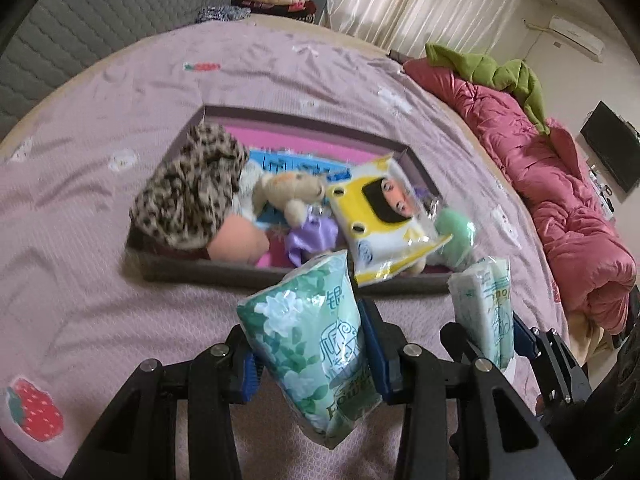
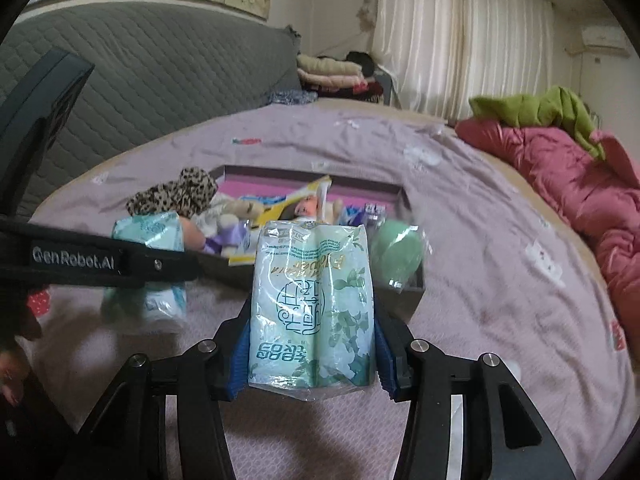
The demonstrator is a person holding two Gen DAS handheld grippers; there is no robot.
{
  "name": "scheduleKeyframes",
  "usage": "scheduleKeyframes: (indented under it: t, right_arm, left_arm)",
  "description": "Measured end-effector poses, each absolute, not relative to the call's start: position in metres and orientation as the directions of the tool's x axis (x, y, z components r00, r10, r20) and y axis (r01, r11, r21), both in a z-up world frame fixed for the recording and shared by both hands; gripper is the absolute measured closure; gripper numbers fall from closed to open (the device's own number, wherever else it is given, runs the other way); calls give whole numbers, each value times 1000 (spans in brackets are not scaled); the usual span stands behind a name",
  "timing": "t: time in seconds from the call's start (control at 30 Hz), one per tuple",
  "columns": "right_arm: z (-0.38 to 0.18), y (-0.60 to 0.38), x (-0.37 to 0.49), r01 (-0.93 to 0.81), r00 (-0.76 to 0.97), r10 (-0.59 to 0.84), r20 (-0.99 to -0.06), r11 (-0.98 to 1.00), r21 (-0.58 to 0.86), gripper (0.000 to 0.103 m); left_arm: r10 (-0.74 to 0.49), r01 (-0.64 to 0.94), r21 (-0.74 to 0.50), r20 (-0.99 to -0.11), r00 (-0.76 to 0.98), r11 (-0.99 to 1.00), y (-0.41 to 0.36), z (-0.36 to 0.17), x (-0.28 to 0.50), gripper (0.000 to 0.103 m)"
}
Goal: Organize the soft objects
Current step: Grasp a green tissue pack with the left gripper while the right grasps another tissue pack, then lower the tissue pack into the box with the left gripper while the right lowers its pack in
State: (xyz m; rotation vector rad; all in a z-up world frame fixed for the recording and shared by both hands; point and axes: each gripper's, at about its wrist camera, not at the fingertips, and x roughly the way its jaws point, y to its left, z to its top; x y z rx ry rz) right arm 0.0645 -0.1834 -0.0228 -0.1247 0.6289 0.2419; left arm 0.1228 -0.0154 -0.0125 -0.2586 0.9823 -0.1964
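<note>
Home bedrm: bed (image 1: 280, 80), quilt (image 1: 560, 184), curtains (image 2: 460, 40).

Glossy crinkled plastic tissue pack (image 2: 312, 312), matt creased cloth bedsheet (image 1: 280, 68), puffy quilted blanket (image 1: 560, 184)

Left gripper (image 1: 310, 356) angled steeply down above the bed's near edge, blue pads (image 1: 374, 350) clamped on a tissue pack (image 1: 316, 344); right gripper (image 2: 312, 354) beside it, tilted down, squeezing another pack (image 2: 312, 312).
</note>
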Motion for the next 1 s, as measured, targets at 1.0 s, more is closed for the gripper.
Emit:
scheduleKeyframes:
  t: [1.0]
  right_arm:
    - [0, -207, 141, -180, 855, 158, -494, 984, 2, 51]
  left_arm:
    - [-223, 110, -196, -787, 575, 974, -26, 4, 189, 60]
